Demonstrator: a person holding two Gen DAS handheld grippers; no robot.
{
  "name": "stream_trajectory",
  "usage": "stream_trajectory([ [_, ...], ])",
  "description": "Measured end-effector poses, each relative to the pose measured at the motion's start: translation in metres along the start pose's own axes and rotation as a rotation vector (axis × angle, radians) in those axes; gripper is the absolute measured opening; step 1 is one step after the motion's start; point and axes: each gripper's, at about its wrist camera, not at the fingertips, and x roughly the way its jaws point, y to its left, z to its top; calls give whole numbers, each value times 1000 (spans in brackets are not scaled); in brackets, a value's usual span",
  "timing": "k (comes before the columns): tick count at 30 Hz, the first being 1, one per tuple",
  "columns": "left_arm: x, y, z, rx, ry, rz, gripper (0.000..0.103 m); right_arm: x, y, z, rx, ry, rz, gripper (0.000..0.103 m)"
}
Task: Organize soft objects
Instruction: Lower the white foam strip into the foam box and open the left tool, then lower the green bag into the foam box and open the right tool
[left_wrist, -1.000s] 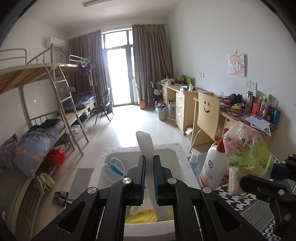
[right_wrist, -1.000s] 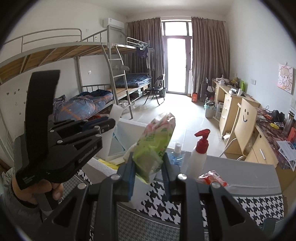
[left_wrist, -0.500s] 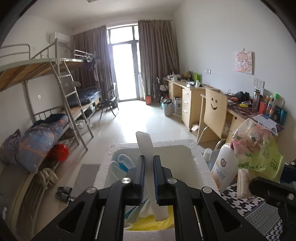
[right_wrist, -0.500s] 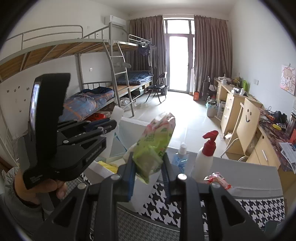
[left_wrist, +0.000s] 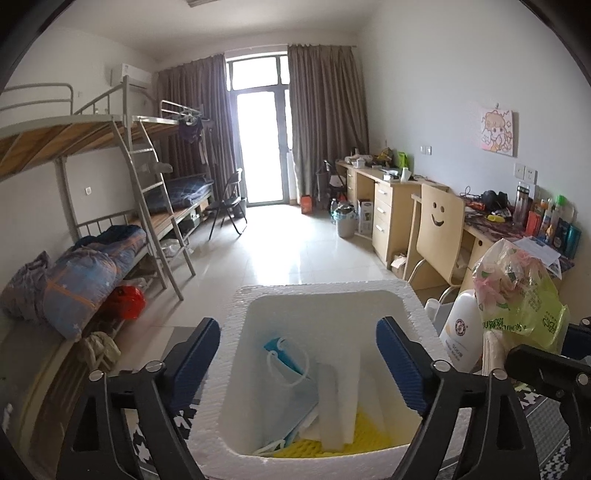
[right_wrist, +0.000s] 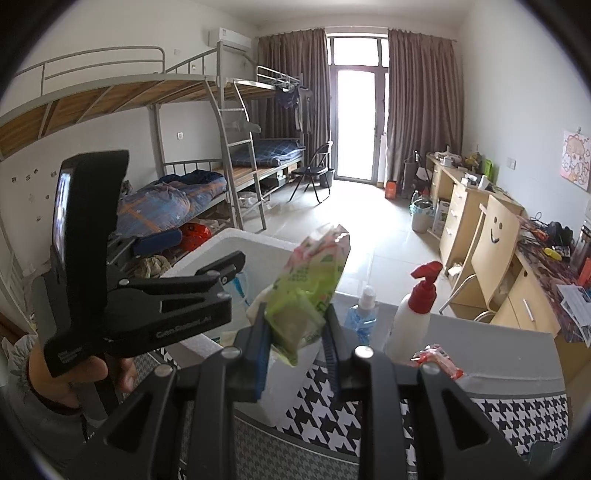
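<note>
A white foam box (left_wrist: 325, 295) sits at the near edge of the table, on a black-and-white houndstooth cloth (right_wrist: 369, 410), and it is the biggest thing in front of me. Inside it lie a white foam strip (left_wrist: 334, 402) leaning against the far right wall, a blue face mask (left_wrist: 291, 365) with its loop showing, and something yellow (left_wrist: 365, 432) at the bottom.

The left gripper (left_wrist: 298, 358) hangs over the box, its jaws opening and already spread wide, one blue pad out past the left wall and the other above the right rim; nothing is pinched between them. A hand (right_wrist: 79, 376) grasps its handle.

The right gripper (right_wrist: 295, 347) holds a green and pink tissue pack (right_wrist: 308, 288), squeezed narrow at its lower end, with the pack standing up above the pads just to the right of the box.

Behind the pack stand a white pump bottle (right_wrist: 412, 317) with a red nozzle and a small blue bottle (right_wrist: 364, 314). A red wrapper (right_wrist: 437, 360) lies near them.
</note>
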Motion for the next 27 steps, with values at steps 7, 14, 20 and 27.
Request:
stream_trajectory([
  [7, -12, 10, -5, -6, -17, 29, 93, 4, 5, 2, -12, 2, 14, 30],
  [14, -25, 24, -7, -17, -43, 71, 102, 10, 10, 5, -30, 3, 30, 30],
  [20, -33, 33, -12, -33, -52, 94, 102, 15, 14, 7, -42, 4, 39, 30],
  [27, -45, 45, -19, -56, -56, 115, 102, 26, 23, 12, -55, 14, 56, 30],
])
